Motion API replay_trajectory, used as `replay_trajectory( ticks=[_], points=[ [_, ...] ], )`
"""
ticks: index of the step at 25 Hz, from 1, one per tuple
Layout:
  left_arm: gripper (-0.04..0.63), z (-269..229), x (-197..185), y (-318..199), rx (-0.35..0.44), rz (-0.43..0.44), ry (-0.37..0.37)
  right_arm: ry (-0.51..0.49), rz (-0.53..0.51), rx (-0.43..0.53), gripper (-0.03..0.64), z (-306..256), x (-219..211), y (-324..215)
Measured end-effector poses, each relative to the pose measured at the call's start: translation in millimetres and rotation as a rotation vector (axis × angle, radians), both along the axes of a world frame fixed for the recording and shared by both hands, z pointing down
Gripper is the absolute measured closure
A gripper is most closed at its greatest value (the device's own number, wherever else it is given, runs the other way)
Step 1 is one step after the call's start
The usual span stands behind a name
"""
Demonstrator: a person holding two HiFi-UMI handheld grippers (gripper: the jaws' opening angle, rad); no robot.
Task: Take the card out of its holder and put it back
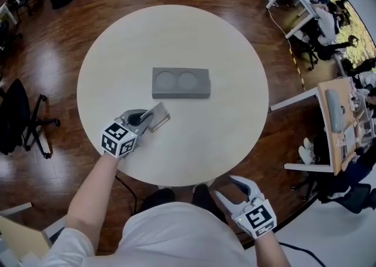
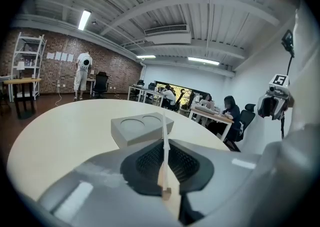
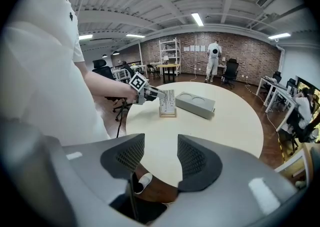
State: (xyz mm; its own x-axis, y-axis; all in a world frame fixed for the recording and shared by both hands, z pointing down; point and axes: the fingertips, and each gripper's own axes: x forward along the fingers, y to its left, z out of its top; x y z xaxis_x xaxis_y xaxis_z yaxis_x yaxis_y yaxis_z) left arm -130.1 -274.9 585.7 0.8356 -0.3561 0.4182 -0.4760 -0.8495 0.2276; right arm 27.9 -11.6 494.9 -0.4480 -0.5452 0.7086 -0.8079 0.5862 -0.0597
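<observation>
While my left gripper [image 1: 148,120] reaches over the near-left part of the round worktop [image 1: 235,113], its fingers [image 2: 145,163] are clamped on the card [image 2: 164,136], which stands edge-on between them. From the right gripper view the card looks seated in its wooden holder [image 3: 167,114] on the worktop, though I can't be sure. Beyond sits a grey block [image 1: 181,83] with two round recesses. My right gripper [image 1: 224,186] hangs off the worktop's near edge, fingers [image 3: 125,158] apart and empty.
</observation>
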Motion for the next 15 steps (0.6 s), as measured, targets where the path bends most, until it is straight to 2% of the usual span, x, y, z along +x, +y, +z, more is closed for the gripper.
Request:
replay_trajectory(
  ticks=[5,10,15],
  points=[
    [0.578,-25.7,-10.1,-0.8,0.034,0.0,0.021,0.001,-0.014,-0.01,0.405,-2.1,-2.7,5.8],
    [0.579,-62.1,-16.2,-0.1,0.1,-0.02,0.046,-0.009,-0.033,0.0,0.405,-1.1,1.9,6.7],
    [0.58,-110.4,-30.4,27.6,0.172,-0.083,0.061,-0.022,-0.119,0.037,0.405,-8.0,5.7,10.7]
  ],
)
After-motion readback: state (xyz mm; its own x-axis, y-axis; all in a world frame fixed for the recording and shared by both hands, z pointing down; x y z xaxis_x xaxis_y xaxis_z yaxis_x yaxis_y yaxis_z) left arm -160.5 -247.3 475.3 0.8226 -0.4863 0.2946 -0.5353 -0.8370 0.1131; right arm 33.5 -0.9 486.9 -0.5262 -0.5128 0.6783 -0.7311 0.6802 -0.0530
